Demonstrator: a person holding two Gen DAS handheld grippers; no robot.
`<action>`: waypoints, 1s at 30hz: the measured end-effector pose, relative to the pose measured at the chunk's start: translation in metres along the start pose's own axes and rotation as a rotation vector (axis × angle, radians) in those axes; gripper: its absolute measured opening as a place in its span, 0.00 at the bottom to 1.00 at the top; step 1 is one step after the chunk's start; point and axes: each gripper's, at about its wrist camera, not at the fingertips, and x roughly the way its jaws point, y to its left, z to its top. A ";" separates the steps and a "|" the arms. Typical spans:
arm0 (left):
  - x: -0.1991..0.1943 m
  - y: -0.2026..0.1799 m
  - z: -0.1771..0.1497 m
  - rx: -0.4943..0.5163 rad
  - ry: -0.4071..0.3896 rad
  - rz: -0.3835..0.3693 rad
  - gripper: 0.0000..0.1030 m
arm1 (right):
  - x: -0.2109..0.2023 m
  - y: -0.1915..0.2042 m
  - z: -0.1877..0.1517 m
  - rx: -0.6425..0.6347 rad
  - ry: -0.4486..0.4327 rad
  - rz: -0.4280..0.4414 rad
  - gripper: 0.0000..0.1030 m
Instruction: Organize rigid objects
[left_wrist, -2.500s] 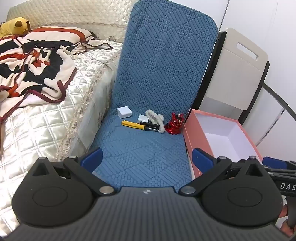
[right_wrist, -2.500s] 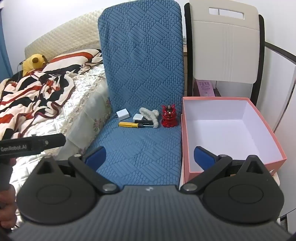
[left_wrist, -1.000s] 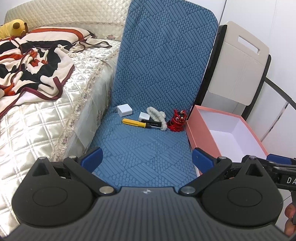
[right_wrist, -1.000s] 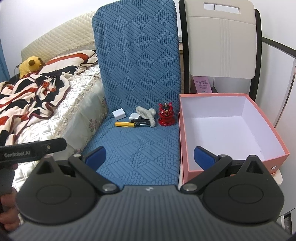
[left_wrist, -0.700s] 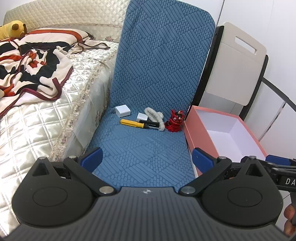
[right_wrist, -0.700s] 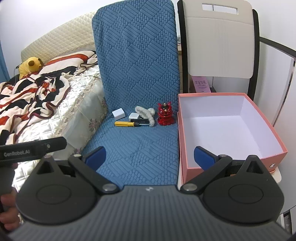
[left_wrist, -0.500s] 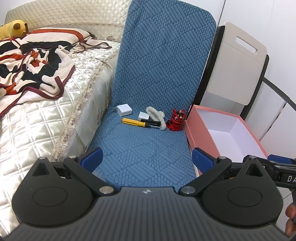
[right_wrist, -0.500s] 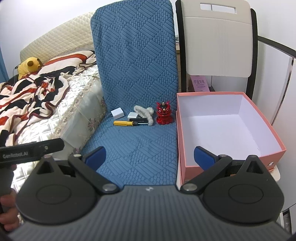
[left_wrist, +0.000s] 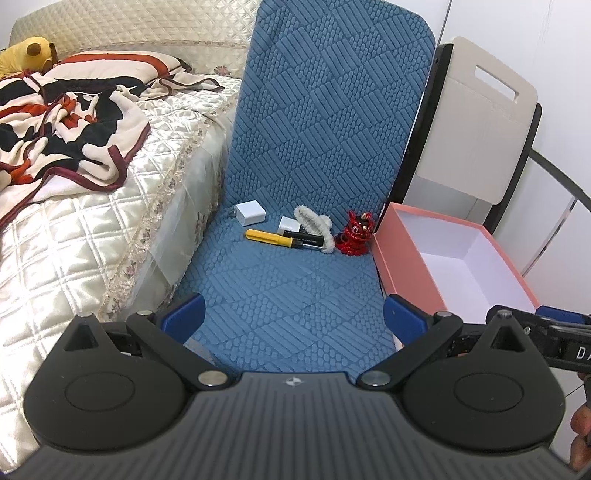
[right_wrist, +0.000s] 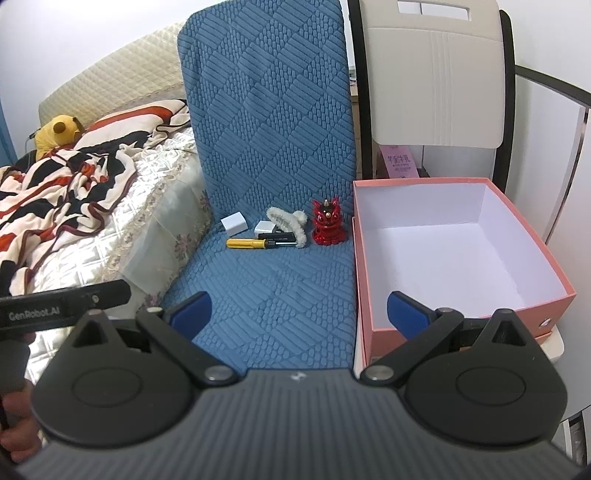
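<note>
left gripper (left_wrist: 291, 317): jaws spread wide, nothing between them, hovering over the front of the blue seat cushion (left_wrist: 295, 295); blue fingertips (left_wrist: 183, 316) well short of the objects
right gripper (right_wrist: 300, 313): jaws spread wide too, holding nothing, over the seam between the cushion (right_wrist: 266, 295) and the box; right fingertip sits in front of the box's near corner
pink box (right_wrist: 550, 306): open, white inside, nothing in it, right of the cushion, its left wall touching or just beside the cushion edge; seen also in left view (left_wrist: 410, 273)
red figurine (right_wrist: 327, 221): upright at the back of the seat, nearest item to the box, just beside its far left corner (left_wrist: 355, 234)
white fluffy hair clip (right_wrist: 290, 219): lying just left of the figurine, one end draped over the black tube (left_wrist: 314, 225)
black tube (right_wrist: 277, 236): flat, end to end with the yellow one (left_wrist: 304, 240)
yellow tube (right_wrist: 245, 243): flat, pointing left, in front of the white blocks (left_wrist: 267, 237)
small white block (right_wrist: 264, 226): behind the black tube, touching the clip (left_wrist: 289, 223)
white charger cube (right_wrist: 233, 223): leftmost, apart from the rest, near the cushion's left edge (left_wrist: 250, 213)
bed (left_wrist: 74, 221): left of the cushion, quilted cream cover, striped blanket (left_wrist: 62, 129), yellow plush toy (right_wrist: 57, 133) at the head
folded chair (right_wrist: 436, 74): cream, black frame, standing behind the box
</note>
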 end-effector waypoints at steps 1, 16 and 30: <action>0.002 0.000 -0.001 0.001 0.002 0.000 1.00 | 0.001 0.000 0.000 0.000 0.003 0.001 1.00; 0.038 0.002 -0.003 0.000 0.028 -0.011 1.00 | 0.023 -0.012 -0.005 0.016 0.015 -0.008 1.00; 0.085 0.008 0.007 -0.001 0.058 0.010 1.00 | 0.063 -0.018 0.010 0.019 -0.001 0.027 1.00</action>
